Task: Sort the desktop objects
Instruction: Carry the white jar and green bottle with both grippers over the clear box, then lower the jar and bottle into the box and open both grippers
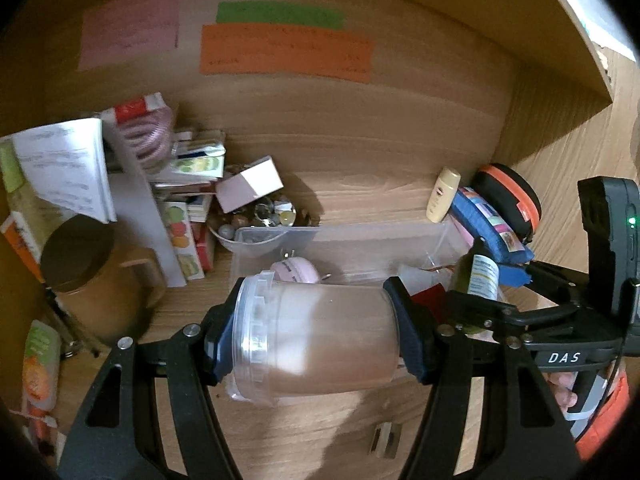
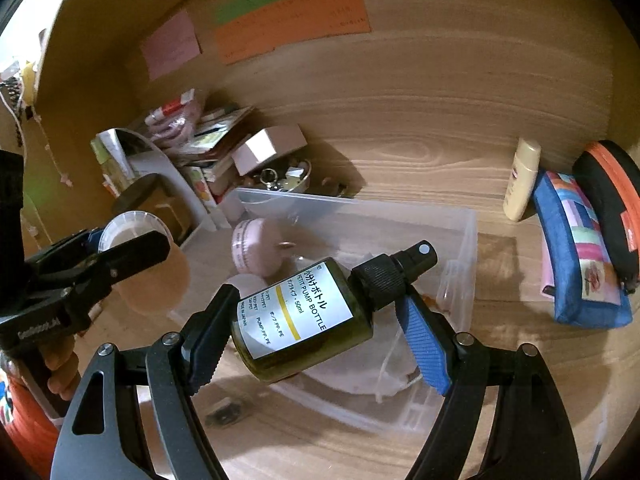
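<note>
My left gripper (image 1: 316, 344) is shut on a clear plastic jar (image 1: 320, 336) with a ribbed lid, held sideways above the wooden desk, left of the clear plastic bin (image 1: 360, 240). It also shows in the right wrist view (image 2: 136, 240). My right gripper (image 2: 308, 328) is shut on a dark green pump bottle (image 2: 304, 316) with a white label and black spray head, held tilted over the clear bin (image 2: 460, 240). A pink round case (image 2: 256, 248) lies inside the bin.
A cream lotion bottle (image 2: 520, 180), a blue patchwork pouch (image 2: 580, 260) and a black-and-orange case (image 2: 612, 200) stand at the right. Books, boxes and a bowl of small trinkets (image 1: 260, 216) crowd the left back. A brown lidded mug (image 1: 80, 280) stands left.
</note>
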A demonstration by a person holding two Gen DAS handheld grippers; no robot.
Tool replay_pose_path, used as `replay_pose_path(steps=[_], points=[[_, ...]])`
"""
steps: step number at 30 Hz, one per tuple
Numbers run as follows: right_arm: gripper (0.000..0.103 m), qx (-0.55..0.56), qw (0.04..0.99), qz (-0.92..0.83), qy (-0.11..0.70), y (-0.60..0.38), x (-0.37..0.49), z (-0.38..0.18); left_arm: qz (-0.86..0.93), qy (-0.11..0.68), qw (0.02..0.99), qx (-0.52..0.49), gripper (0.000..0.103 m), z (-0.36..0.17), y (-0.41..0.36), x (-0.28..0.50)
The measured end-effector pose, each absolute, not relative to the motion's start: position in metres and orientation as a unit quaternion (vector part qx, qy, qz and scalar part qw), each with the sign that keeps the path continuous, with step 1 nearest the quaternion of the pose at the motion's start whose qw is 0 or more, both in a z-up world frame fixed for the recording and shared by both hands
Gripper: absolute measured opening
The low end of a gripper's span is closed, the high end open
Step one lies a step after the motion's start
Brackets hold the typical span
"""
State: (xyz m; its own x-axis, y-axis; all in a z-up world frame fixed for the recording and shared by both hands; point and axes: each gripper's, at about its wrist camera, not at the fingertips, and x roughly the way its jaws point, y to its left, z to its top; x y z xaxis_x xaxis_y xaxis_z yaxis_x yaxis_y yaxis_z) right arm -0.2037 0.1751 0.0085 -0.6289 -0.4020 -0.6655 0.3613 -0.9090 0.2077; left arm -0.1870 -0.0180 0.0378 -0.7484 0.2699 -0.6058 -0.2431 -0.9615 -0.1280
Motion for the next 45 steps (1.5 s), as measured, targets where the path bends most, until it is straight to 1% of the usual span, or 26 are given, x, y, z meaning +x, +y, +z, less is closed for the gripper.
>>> replay_pose_path(steps=[13, 25, 28, 30, 39, 42, 45], points=[[0.077, 0.387, 0.192, -0.902, -0.003, 0.192, -0.232, -0.007, 0.916, -0.008, 0.176, -0.359, 0.066, 0.015, 0.018, -0.222], [0.077, 0.389, 0.186, -0.899, 0.075, 0.177, -0.242, -0.014, 0.904, -0.024, 0.184, -0.385, 0.065, -0.001, 0.022, -0.243], [0.078, 0.4, 0.192, -0.892, 0.082, 0.171, -0.246, -0.02, 0.905, -0.017, 0.184, -0.382, 0.066, 0.0, 0.025, -0.243], [0.077, 0.399, 0.186, -0.892, 0.102, 0.164, -0.247, -0.022, 0.905, -0.015, 0.185, -0.382, 0.066, 0.0, 0.025, -0.245], [0.077, 0.417, 0.186, -0.882, 0.116, 0.156, -0.247, -0.026, 0.895, -0.028, 0.199, -0.399, 0.066, -0.003, 0.028, -0.252], [0.08, 0.427, 0.188, -0.878, 0.107, 0.156, -0.247, -0.026, 0.895, -0.02, 0.198, -0.398, 0.066, -0.002, 0.03, -0.25], [0.081, 0.427, 0.189, -0.879, 0.095, 0.156, -0.244, -0.024, 0.895, -0.029, 0.2, -0.398, 0.066, 0.0, 0.027, -0.249]])
